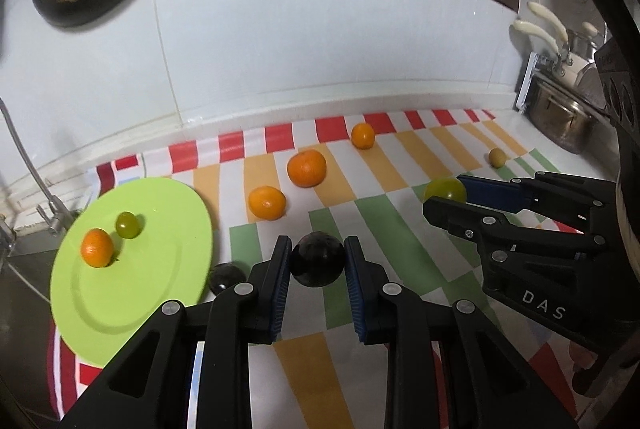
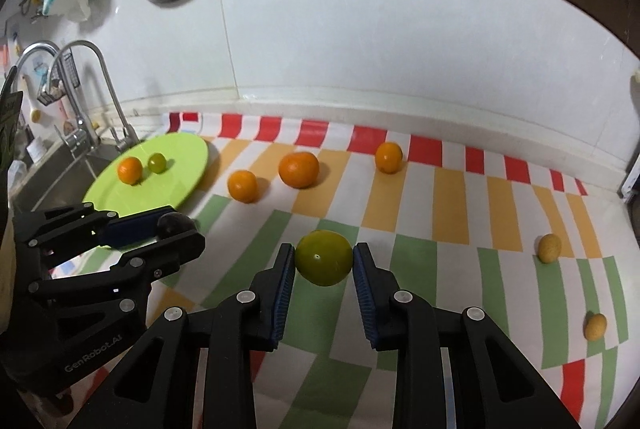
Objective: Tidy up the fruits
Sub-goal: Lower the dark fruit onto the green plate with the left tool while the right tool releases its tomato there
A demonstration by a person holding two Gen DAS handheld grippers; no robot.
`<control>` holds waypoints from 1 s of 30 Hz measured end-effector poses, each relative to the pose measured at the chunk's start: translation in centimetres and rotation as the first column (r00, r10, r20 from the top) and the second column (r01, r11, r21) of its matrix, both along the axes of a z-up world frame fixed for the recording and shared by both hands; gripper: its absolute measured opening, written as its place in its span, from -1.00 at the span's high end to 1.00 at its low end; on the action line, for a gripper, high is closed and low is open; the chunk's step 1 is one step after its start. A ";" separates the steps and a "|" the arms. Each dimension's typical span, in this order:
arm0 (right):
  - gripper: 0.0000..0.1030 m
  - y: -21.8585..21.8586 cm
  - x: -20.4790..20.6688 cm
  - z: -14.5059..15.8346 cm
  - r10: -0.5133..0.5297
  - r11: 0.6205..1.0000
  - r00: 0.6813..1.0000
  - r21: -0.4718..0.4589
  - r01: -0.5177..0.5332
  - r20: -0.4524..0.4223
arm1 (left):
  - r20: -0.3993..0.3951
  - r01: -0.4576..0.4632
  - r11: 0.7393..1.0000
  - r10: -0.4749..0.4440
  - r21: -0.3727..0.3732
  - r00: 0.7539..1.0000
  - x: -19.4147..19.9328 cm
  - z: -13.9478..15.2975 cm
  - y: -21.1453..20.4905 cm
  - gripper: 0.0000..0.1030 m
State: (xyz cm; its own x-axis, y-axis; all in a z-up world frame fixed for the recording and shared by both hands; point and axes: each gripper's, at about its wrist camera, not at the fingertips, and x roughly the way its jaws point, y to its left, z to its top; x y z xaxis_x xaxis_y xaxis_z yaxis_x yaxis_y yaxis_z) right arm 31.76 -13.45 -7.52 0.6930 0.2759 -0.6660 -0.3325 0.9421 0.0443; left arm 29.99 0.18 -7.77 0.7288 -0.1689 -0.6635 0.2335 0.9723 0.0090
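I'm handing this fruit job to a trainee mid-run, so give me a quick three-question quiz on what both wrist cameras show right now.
1. True or false: the left gripper is closed on a dark plum.
2. What is the right gripper holding? A) an orange B) a green fruit C) nothing
3. How many fruits lie on the green plate, and which ones?

Key
1. True: the plum sits between both pads.
2. B: the green fruit is pinched between the fingers.
3. Two: a small orange and a green grape.
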 end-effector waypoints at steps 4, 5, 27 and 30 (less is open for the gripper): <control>0.40 0.3 -1.2 1.2 0.007 1.000 1.000 0.012 -0.008 0.027 | 0.027 -0.009 1.000 0.009 -0.007 1.000 -1.3 1.1 0.4 0.48; 0.40 0.4 -1.5 1.6 0.010 1.000 0.999 0.016 -0.010 0.035 | 0.034 -0.011 1.000 0.011 -0.008 0.999 -1.6 1.4 0.5 0.48; 0.40 4.1 -5.9 6.0 0.119 0.991 0.980 0.043 -0.127 0.157 | 0.123 -0.125 0.992 0.127 -0.018 0.984 -6.2 4.8 4.4 0.48; 0.40 4.8 -6.0 6.4 0.139 0.988 0.976 0.048 -0.149 0.169 | 0.134 -0.145 0.989 0.146 -0.016 0.980 -6.5 5.1 5.2 0.48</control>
State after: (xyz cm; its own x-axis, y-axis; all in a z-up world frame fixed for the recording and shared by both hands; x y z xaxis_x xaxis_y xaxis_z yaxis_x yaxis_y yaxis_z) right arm 25.77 -8.66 -1.12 0.7418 0.4164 -0.5256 -0.4717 0.8812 0.0324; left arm 23.53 5.36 -2.63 0.8285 -0.0581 -0.5570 0.0864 0.9960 0.0246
